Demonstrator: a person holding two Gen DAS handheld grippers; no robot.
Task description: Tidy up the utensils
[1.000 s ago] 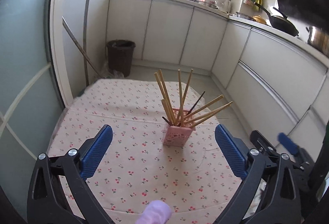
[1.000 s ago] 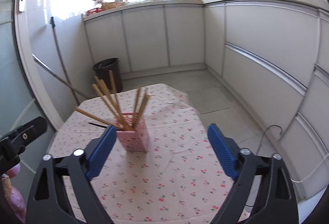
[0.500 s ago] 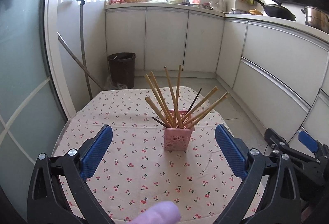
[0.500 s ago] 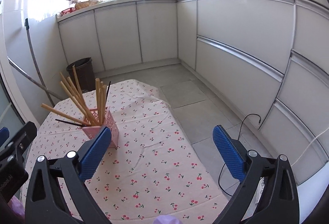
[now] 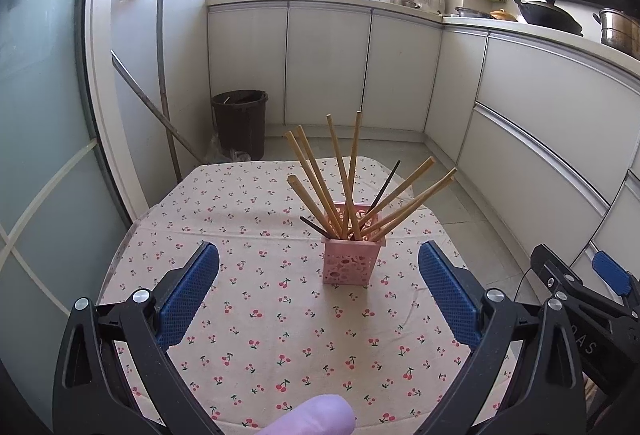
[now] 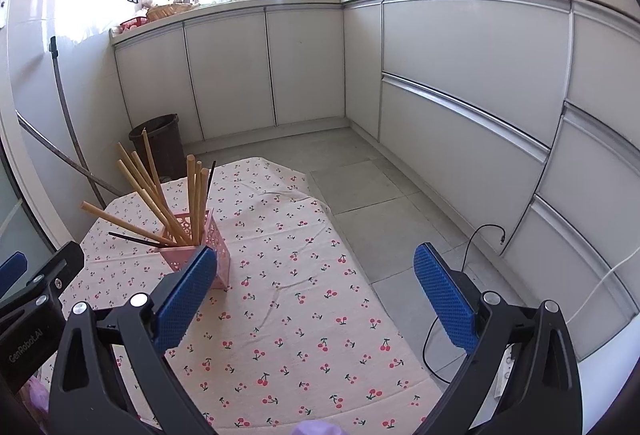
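A pink perforated holder point(image 5: 351, 262) stands upright near the middle of the table, filled with several wooden chopsticks point(image 5: 343, 182) and a couple of thin black ones point(image 5: 383, 191) fanned outward. My left gripper point(image 5: 318, 293) hovers open just in front of it, nothing between its blue pads. In the right wrist view the holder point(image 6: 198, 251) sits at the left, partly behind the left blue pad point(image 6: 185, 299). My right gripper point(image 6: 316, 301) is open and empty, to the right of the holder. Each gripper shows at the edge of the other's view.
The table wears a cherry-print cloth point(image 5: 280, 319) whose right edge point(image 6: 360, 275) drops to a grey tiled floor. White cabinets point(image 6: 460, 83) run along the back and right. A dark bin point(image 5: 239, 125), leaning poles point(image 5: 162, 75) and a floor cable point(image 6: 472, 247) lie beyond.
Both grippers have drawn back and lifted slightly from the holder, staying open. The right gripper's view has swung right, so the holder has slid toward its left side.
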